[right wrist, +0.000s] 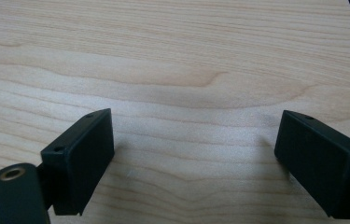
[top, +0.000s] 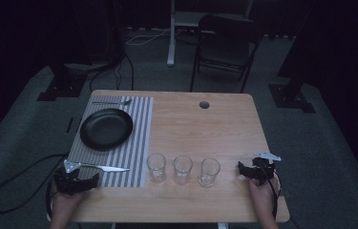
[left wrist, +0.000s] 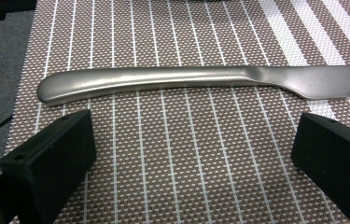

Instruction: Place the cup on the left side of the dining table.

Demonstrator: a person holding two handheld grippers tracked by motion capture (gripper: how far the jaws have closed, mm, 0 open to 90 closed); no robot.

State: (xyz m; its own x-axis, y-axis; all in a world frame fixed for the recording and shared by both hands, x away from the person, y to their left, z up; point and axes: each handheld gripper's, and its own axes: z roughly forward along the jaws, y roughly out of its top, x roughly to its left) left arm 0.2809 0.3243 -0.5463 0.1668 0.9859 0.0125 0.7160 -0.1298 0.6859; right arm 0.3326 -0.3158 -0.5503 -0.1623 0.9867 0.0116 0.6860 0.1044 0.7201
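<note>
Steel knife (left wrist: 163, 81) is lying on striped placemat (left wrist: 186, 163), just beyond left gripper (left wrist: 193, 154), jaws standing wide apart, empty. Right gripper (right wrist: 193, 154) is hovering over bare wooden table (right wrist: 172, 56), jaws likewise apart.

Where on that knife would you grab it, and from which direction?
Probably the handle of the knife, coming straight down from above. It lies flat on the striped placemat, and the handle is thicker and rounded, away from the serrated blade. The open left gripper already hangs just short of it.

right tongs (right wrist: 193, 154) spread wide over bare wooden table (right wrist: 186, 56).
</note>
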